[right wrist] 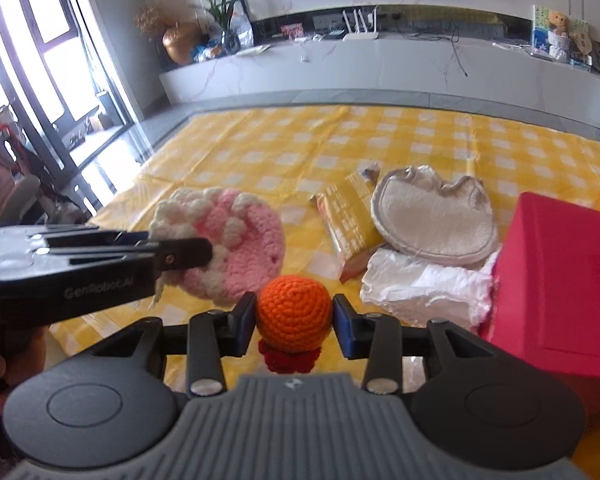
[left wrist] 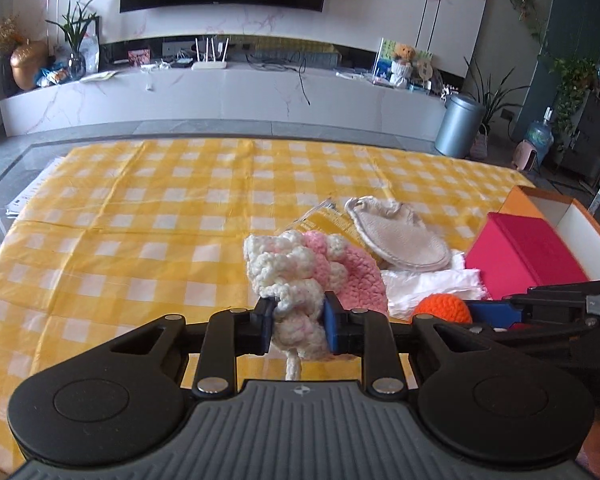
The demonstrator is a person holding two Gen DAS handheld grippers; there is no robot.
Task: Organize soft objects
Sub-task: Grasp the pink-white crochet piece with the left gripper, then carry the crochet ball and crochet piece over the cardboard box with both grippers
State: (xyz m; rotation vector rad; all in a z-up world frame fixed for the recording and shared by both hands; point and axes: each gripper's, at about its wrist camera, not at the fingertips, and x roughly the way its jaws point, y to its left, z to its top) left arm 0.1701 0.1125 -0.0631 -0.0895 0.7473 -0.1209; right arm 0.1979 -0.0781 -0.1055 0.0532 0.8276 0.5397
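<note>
With the left gripper [left wrist: 296, 322] clamped on the pink-and-white crochet piece [left wrist: 312, 276] and the right gripper [right wrist: 294, 318] on the orange crochet ball [right wrist: 294, 312], the red box [right wrist: 560, 280] is found nearer the right.

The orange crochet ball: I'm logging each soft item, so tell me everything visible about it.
The orange crochet ball is round, stitched in spiral rows of bright orange yarn, with a dark red ruffled crochet piece under it. The right claw is shut on its two sides and holds it above the yellow checked cloth, near the pink and white crochet piece.
</note>
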